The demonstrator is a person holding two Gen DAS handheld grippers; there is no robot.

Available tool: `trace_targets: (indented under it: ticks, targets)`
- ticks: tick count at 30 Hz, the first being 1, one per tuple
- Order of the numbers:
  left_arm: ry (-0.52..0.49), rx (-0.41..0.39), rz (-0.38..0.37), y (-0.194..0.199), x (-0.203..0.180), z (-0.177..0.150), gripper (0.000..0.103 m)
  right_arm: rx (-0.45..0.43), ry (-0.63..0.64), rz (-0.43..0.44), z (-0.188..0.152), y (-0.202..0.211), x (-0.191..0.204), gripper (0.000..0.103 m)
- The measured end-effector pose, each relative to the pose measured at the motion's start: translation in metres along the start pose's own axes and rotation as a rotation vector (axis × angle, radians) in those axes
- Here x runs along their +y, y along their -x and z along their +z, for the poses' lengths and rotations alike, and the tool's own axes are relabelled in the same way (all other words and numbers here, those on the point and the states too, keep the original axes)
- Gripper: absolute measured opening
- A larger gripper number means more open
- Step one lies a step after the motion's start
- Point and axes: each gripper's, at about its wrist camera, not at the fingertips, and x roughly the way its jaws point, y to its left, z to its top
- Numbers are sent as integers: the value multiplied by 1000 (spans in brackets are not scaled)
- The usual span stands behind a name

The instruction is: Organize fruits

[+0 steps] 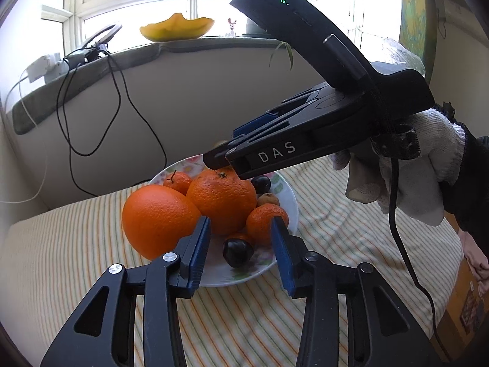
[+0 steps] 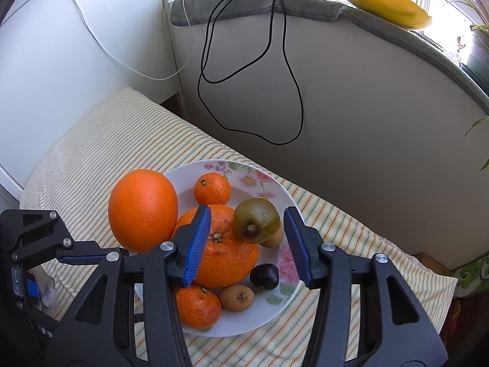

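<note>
Blue-padded and gaping wide: hovering with the right gripper above a floral plate, clasping nothing. Flanking a green-brown kiwi between the pads without touching it on either side; hard telling what is bearing it, though seemingly resting against the navel orange mid-plate and a small brown fruit. Crowding the same plate: a mandarin at the far side and a dark round fruit nearer. Leaning on the plate's left rim, over the striped cloth: a second large orange. Hanging slack and empty too with the left gripper, low at the plate's near edge. Steering the right gripper with a white-gloved hand.
</note>
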Motion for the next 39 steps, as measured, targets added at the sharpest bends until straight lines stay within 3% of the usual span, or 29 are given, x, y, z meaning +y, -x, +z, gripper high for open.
trace_targets:
  ticks: [12,17,24,32,34,35,37,39]
  targets:
    - [22,-21,8,21,0,-4,40,-48,-18,14,-8,30,10,55]
    - [31,-40,11,36,2,-5,45,-79,-35,6,-19,48,14,55]
    - [70,-63,13,57,6,-13,62,-134,-90,-39,-40,74,21,58]
    - [128,-75,29,73,15,-20,70,-185,-148,-75,-72,102,34,61]
    - [137,-81,39,78,16,-21,77,-200,-168,-85,-80,108,35,62]
    - [142,-85,46,81,16,-22,79,-206,-181,-90,-84,111,36,64]
    - [148,-93,61,87,15,-23,80,-228,-206,-105,-93,117,37,83]
    - [151,-102,77,92,14,-24,80,-263,-223,-124,-102,125,39,87]
